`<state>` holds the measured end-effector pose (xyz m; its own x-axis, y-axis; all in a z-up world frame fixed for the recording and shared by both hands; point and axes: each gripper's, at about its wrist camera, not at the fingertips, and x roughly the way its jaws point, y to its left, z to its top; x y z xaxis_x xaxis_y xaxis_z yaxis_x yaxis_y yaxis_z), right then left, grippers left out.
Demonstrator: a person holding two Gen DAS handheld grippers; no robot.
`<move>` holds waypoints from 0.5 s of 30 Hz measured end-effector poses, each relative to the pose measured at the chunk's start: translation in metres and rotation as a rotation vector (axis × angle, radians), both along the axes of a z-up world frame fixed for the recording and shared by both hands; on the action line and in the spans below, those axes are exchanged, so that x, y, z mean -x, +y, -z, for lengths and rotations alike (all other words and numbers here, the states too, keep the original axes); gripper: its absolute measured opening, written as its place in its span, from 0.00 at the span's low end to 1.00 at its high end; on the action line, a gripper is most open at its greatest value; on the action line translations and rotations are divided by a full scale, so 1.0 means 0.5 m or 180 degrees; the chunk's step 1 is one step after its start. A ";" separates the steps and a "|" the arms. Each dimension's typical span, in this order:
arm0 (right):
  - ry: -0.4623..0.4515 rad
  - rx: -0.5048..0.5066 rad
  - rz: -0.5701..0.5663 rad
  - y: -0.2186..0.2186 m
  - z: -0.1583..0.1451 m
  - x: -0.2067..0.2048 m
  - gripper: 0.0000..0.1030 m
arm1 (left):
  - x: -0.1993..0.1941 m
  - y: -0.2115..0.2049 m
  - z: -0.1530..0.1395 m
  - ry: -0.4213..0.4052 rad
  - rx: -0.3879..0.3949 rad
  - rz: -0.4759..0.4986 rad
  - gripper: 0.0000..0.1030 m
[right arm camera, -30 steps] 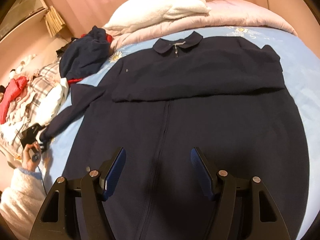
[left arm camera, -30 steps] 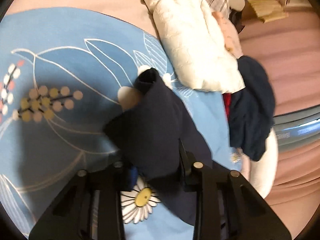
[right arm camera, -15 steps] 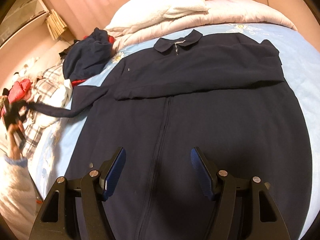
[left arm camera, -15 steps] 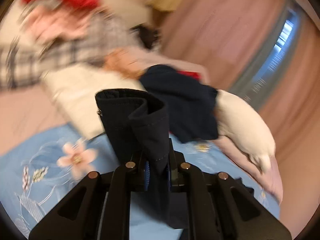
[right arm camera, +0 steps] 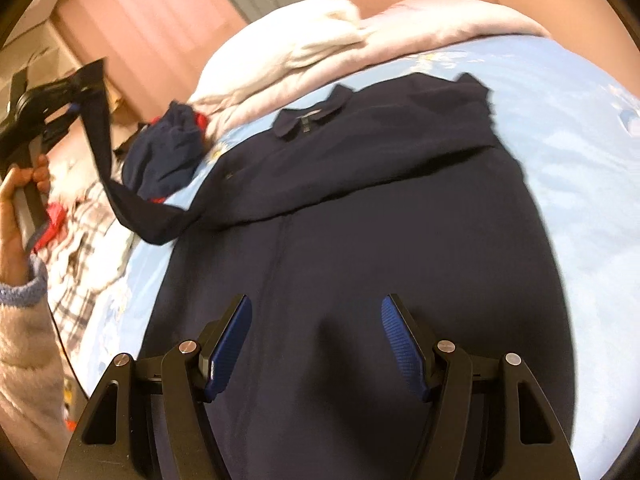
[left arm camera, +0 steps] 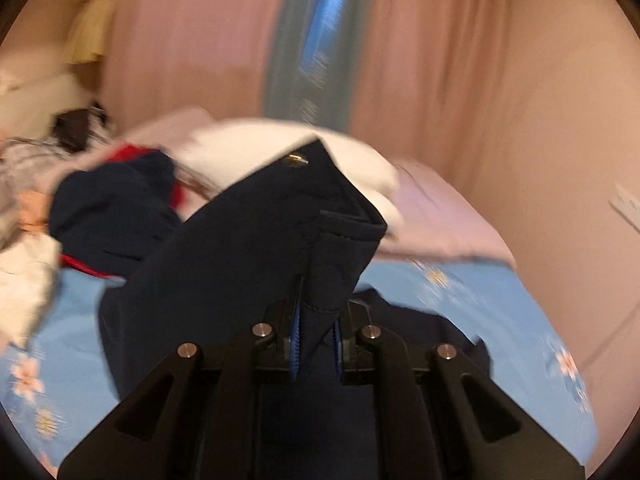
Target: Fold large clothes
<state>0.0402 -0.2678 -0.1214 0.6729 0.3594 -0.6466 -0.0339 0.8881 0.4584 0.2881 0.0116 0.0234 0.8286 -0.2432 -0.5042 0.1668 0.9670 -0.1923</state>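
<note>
A large navy jacket (right arm camera: pixel 360 208) lies front up on the blue floral bedsheet (right arm camera: pixel 568 128), collar toward the pillows, its right sleeve folded across the chest. My left gripper (left arm camera: pixel 316 344) is shut on the cuff of the jacket's left sleeve (left arm camera: pixel 256 248) and holds it high in the air. In the right wrist view the left gripper (right arm camera: pixel 60 92) shows at the far left with the sleeve (right arm camera: pixel 120 196) hanging down from it to the jacket. My right gripper (right arm camera: pixel 316 340) is open and empty, low over the jacket's lower front.
A white pillow (right arm camera: pixel 320 40) and a pink duvet (right arm camera: pixel 440 20) lie at the head of the bed. A navy and red garment (right arm camera: pixel 168 148) lies bunched beside the collar. A pile of plaid and white clothes (right arm camera: pixel 88 240) fills the left edge. Pink curtains (left arm camera: pixel 440 60) hang behind.
My left gripper has closed on the sleeve cuff, lifted it off the sheet and swung it up toward the jacket. My right gripper has stayed open over the lower front.
</note>
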 end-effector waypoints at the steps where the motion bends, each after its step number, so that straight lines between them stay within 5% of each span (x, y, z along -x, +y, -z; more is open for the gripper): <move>1: 0.0006 -0.0025 0.0052 -0.013 0.002 0.003 0.65 | -0.010 -0.037 0.025 0.0098 -0.0005 0.0101 0.11; 5: 0.0027 -0.0087 0.0186 -0.048 0.011 0.011 0.65 | -0.042 -0.161 0.136 0.0561 -0.0056 0.0444 0.18; 6: 0.0040 -0.0107 0.0210 -0.055 0.014 0.012 0.65 | -0.050 -0.183 0.169 0.0725 -0.0053 0.0515 0.32; 7: 0.0053 -0.0126 0.0229 -0.062 0.017 0.012 0.65 | -0.058 -0.202 0.198 0.0871 -0.0037 0.0558 0.58; 9: 0.0076 -0.0139 0.0252 -0.069 0.022 0.014 0.65 | -0.065 -0.214 0.237 0.1065 0.0038 0.0638 0.87; 15: 0.0137 -0.0152 0.0291 -0.083 0.032 0.009 0.65 | -0.018 -0.156 0.231 0.1261 0.0612 0.0931 0.88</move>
